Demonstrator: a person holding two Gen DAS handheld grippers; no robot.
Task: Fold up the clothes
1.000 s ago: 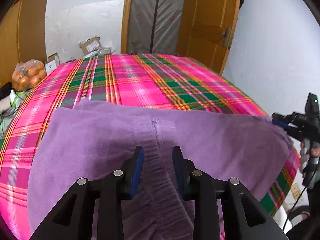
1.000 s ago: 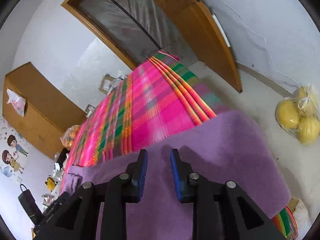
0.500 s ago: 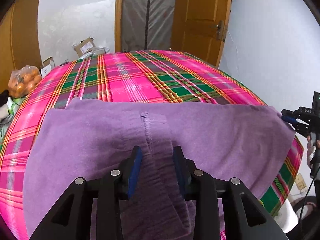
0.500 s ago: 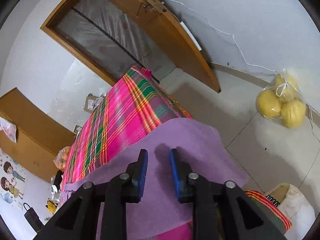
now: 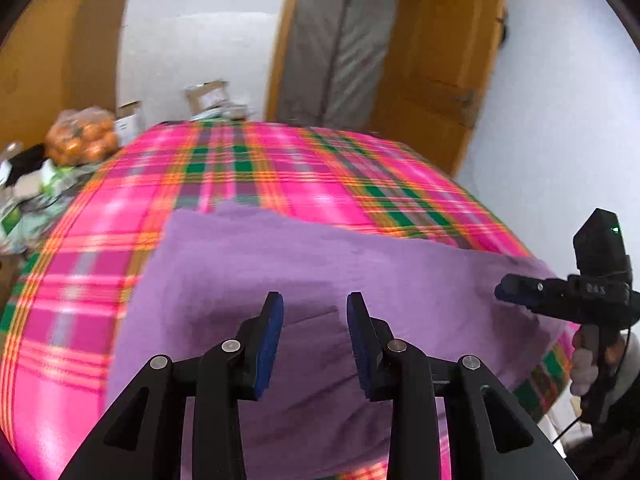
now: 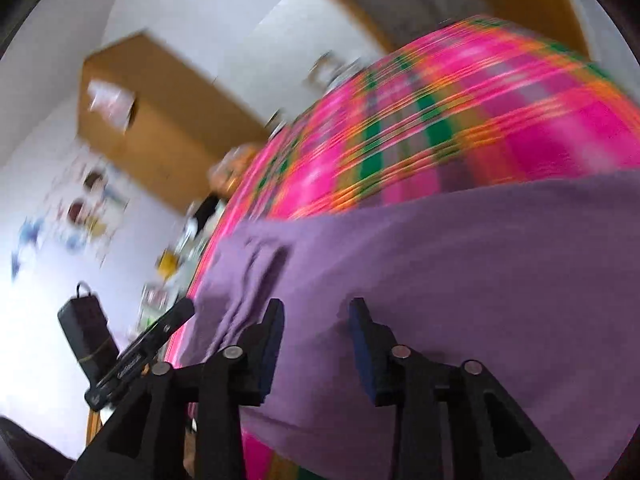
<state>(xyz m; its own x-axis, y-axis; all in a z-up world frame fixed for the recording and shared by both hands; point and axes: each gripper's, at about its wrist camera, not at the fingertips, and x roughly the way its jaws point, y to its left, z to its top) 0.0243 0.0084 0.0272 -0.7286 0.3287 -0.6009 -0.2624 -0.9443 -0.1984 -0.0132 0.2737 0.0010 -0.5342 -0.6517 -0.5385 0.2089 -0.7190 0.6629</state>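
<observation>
A purple garment (image 5: 320, 264) lies spread across the near part of a bed with a pink plaid cover (image 5: 280, 168). My left gripper (image 5: 315, 312) hovers over its middle, pads apart, and a low fold of cloth shows under the gap, not pinched. In the right wrist view, which is blurred, the garment (image 6: 460, 248) fills the lower half. My right gripper (image 6: 316, 316) is over it with its jaws opening and only flat cloth beneath. The right gripper (image 5: 506, 292) also shows at the garment's right corner. The left gripper (image 6: 184, 310) appears at the cloth's left edge.
A bag of oranges (image 5: 80, 140) and clutter sit left of the bed, cardboard boxes (image 5: 208, 96) behind it. A wooden door (image 5: 440, 60) stands at the back right, a wooden cabinet (image 6: 160, 112) along the left wall. The bed's edge drops off at the right (image 5: 552, 360).
The right gripper has swung from the floor side back over the bed and garment, and its jaws have widened. The left gripper has shifted sideways over the cloth, its gap unchanged.
</observation>
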